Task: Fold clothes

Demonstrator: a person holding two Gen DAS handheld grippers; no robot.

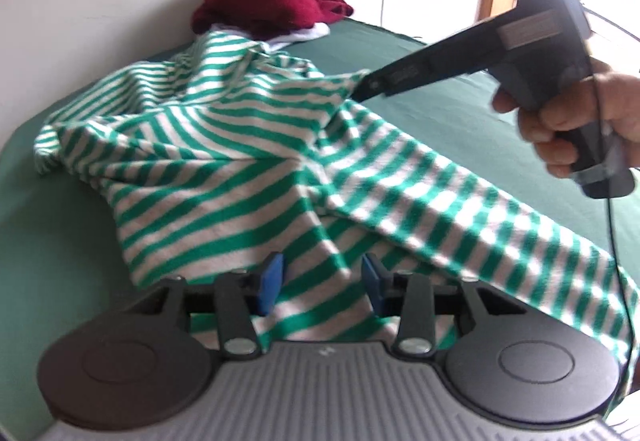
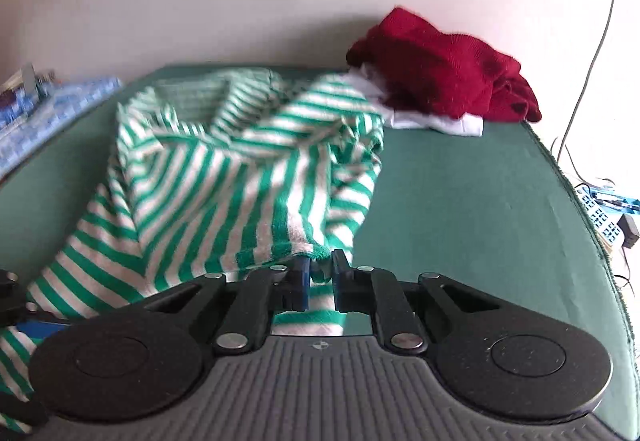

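- On my far left in the right wrist view, a blue patterned cloth (image 2: 56, 101) lies at the edge of the green table cover (image 2: 460, 201), apart from the work.
- The striped shirt (image 1: 224, 169), green and white, lies crumpled across the left and middle of the cover, partly lifted where I hold it.
- My left gripper (image 1: 322, 283) sits at the near hem of the shirt; its blue pads (image 1: 272, 277) stand apart with striped cloth lying between them, and I see no pinch on it.
- My right gripper (image 2: 320, 277) has its fingers drawn close on a green-edged hem of the shirt, clamped on the fabric and raising that corner off the cover.
- In the left wrist view I see that same gripper from outside, its black tip biting into the shirt at mid-height, with the person's hand (image 1: 576, 121) wrapped round the handle.
- Behind the shirt, against the wall, a dark red garment (image 2: 444, 69) sits heaped on top of a white garment (image 2: 436, 123).
- Past the right edge of the cover, a cable (image 2: 592, 53) hangs down the wall.
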